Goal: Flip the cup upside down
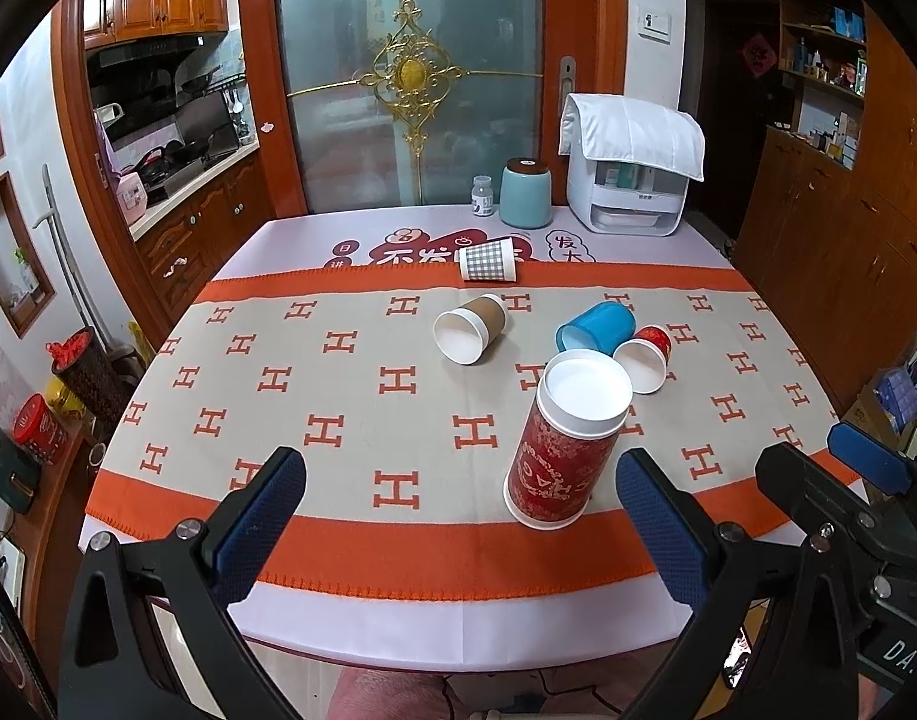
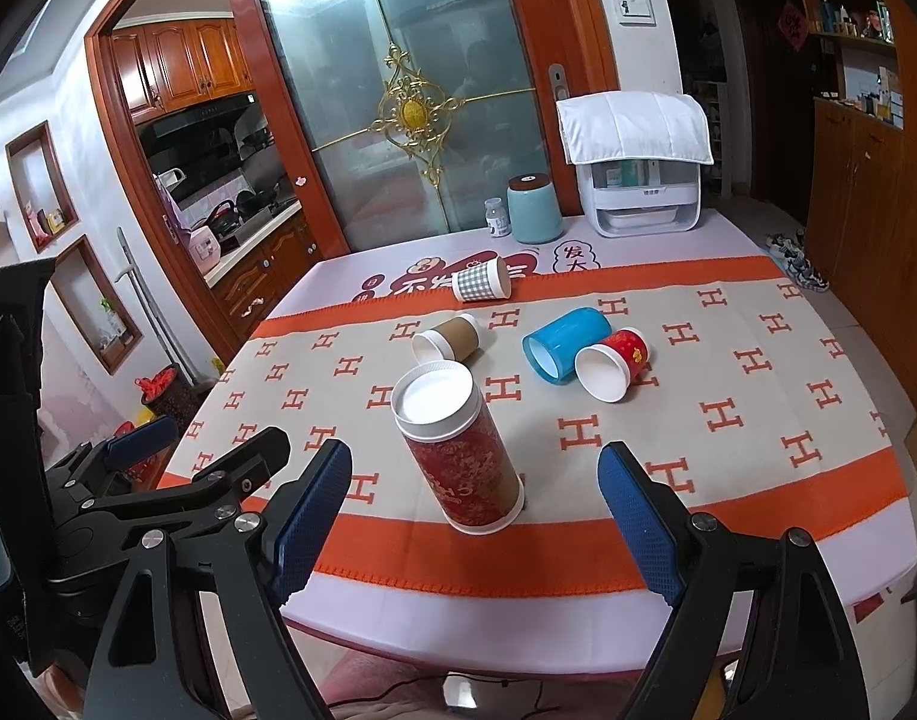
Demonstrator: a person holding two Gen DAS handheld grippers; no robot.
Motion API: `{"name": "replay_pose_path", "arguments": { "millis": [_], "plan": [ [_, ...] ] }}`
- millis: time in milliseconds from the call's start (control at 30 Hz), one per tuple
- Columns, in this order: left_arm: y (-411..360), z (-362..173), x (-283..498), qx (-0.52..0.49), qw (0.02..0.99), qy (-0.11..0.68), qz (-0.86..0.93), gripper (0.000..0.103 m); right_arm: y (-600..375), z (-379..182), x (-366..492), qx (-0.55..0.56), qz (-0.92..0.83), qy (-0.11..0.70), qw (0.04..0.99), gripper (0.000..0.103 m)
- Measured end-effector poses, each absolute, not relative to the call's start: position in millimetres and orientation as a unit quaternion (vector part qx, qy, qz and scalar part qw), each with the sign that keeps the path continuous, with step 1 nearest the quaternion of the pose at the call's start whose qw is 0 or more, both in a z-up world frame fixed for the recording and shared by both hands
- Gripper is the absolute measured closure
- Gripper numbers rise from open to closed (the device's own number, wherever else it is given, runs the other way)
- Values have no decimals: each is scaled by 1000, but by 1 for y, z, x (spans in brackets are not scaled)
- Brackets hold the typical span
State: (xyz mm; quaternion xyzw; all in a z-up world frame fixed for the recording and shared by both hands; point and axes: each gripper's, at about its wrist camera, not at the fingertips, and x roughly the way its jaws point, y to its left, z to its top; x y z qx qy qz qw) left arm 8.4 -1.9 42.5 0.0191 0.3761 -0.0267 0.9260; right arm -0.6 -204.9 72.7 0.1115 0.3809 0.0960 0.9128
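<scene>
A tall red patterned paper cup (image 1: 563, 450) (image 2: 464, 456) stands upside down on the table near its front edge, white base up. My left gripper (image 1: 458, 510) is open and empty, the cup just inside its right finger. My right gripper (image 2: 476, 492) is open and empty, the cup between its fingers without touching. The right gripper (image 1: 842, 480) also shows at the right of the left wrist view. The left gripper (image 2: 176, 462) shows at the left of the right wrist view.
On the orange-and-beige cloth (image 1: 338, 408) lie a brown cup (image 1: 470, 327), a blue cup (image 1: 596, 327), a small red cup (image 1: 644, 354) and a checked cup (image 1: 488, 261), all on their sides. A teal canister (image 1: 524, 192), a small jar (image 1: 482, 196) and a white appliance (image 1: 629, 180) stand at the back.
</scene>
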Motion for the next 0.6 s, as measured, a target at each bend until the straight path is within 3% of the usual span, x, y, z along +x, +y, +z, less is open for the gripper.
{"name": "replay_pose_path", "arguments": {
  "millis": [600],
  "plan": [
    [-1,42,8,19,926,376,-26,1,-204,73,0,112,96,380,913,17]
  ]
}}
